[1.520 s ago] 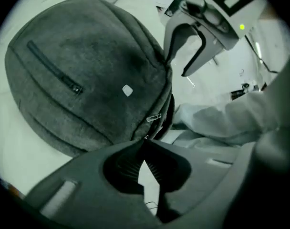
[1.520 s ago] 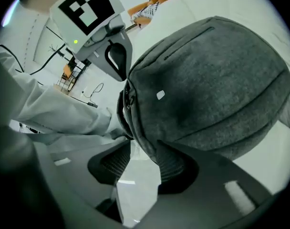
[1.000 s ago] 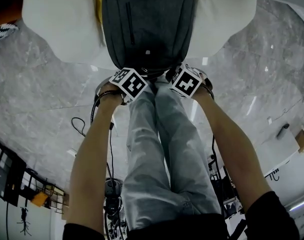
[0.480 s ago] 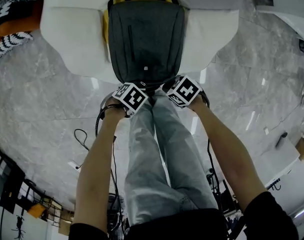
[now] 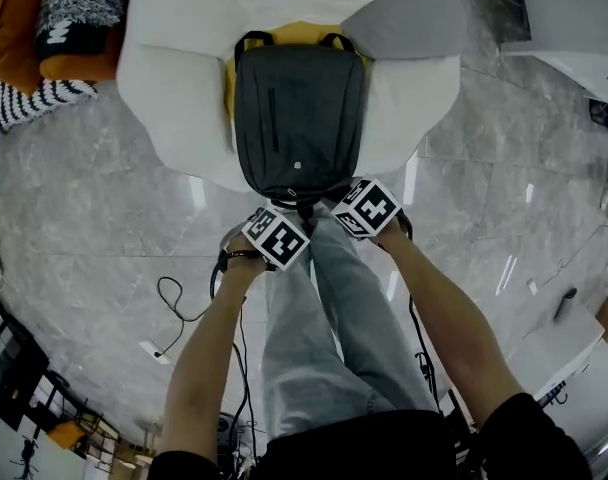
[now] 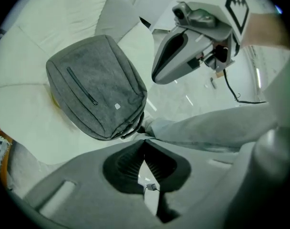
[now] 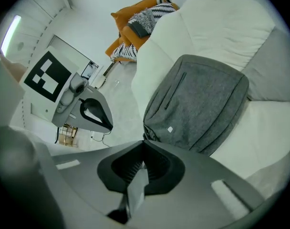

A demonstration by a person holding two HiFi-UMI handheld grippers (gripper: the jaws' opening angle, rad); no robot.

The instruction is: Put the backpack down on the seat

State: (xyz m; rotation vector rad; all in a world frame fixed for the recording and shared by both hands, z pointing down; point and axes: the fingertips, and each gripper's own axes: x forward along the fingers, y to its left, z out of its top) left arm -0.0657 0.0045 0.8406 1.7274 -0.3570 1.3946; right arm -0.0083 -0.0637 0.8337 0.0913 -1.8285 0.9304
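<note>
The dark grey backpack [image 5: 299, 118] lies flat on the seat of a white armchair [image 5: 174, 78], its carry handle toward me and a yellow cushion [image 5: 284, 33] behind it. My left gripper [image 5: 280, 234] and right gripper [image 5: 362, 208] hang side by side just above its near end, apart from it. In the left gripper view the backpack [image 6: 95, 87] lies beyond the left gripper [image 6: 144, 140], whose jaws are closed together and hold nothing. From the right gripper view, the backpack [image 7: 197, 104] sits ahead of the shut, empty right gripper [image 7: 144, 142].
An orange chair with striped cushions [image 5: 54, 18] stands at the upper left. Black cables [image 5: 174, 298] trail over the marble floor beside the person's legs [image 5: 324, 328]. White furniture [image 5: 574, 18] fills the upper right corner.
Both grippers have risen and drawn back from the backpack's near edge. The backpack stays lying on the seat, and more of the armchair shows around it.
</note>
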